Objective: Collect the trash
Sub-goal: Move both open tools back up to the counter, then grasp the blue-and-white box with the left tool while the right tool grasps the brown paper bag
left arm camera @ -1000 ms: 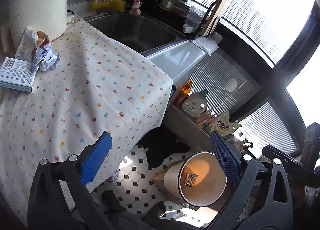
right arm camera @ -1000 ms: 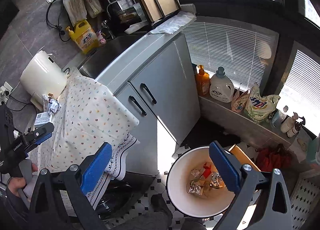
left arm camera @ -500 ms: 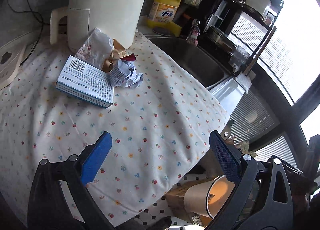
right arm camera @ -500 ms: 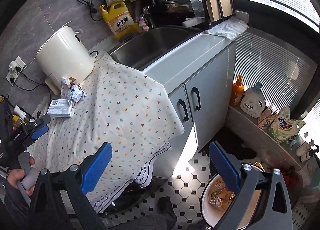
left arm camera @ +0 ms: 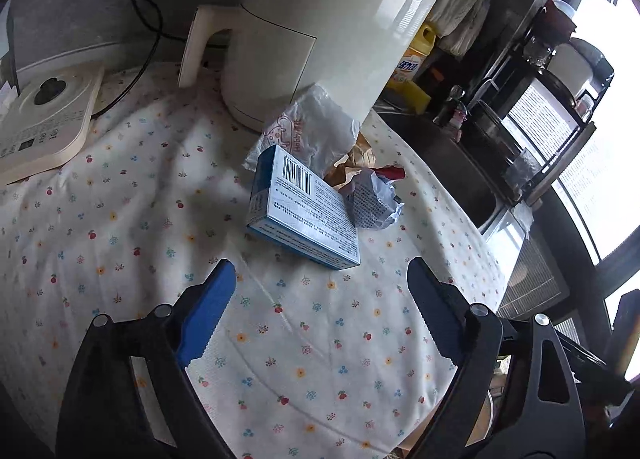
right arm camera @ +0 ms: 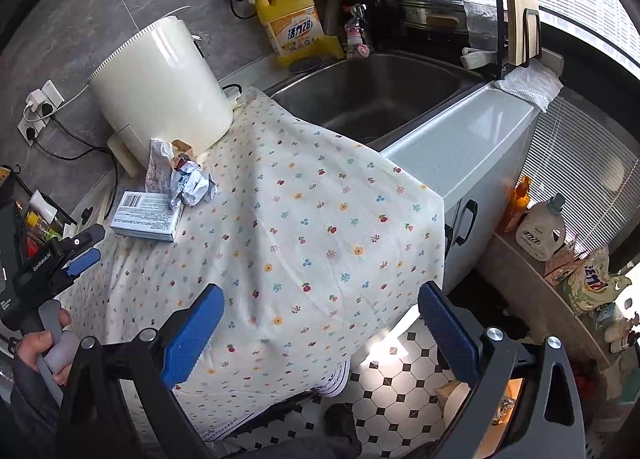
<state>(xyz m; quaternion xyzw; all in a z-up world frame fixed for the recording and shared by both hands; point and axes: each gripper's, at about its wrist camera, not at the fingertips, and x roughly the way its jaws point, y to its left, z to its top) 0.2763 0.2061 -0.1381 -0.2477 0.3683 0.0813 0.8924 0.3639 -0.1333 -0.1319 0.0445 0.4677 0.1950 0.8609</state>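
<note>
The blue carton [left arm camera: 304,211], barcode face up, was seen lying flat on the floral tablecloth [left arm camera: 132,227], with its long axis running from the barcode end near the cream appliance [left arm camera: 320,31] down towards the left gripper [left arm camera: 320,279]. A crumpled silver wrapper [left arm camera: 374,199] was pressed against the carton's right side, with brown paper scraps [left arm camera: 354,167] just behind it and a white plastic bag [left arm camera: 316,131] wedged between the carton's far end and the appliance's base. The left gripper was held just short of the carton's near corner, apart from it, the carton lying ahead of the gap and slightly towards the right finger. Its jaws had just been closing a little yet were still spread wide, and nothing was found between the blue pads [left arm camera: 208,311]. In the right wrist view the same carton [right arm camera: 146,217] was placed at the cloth's far left, well apart from the right gripper [right arm camera: 320,323], whose jaws were likewise spread wide and empty above the cloth's hanging edge. A person's hand [right arm camera: 44,343] was seen around the left gripper's handle. A white bin [right arm camera: 480,415] holding wrappers was partly visible on the tiled floor [right arm camera: 396,375] behind the right finger.
</note>
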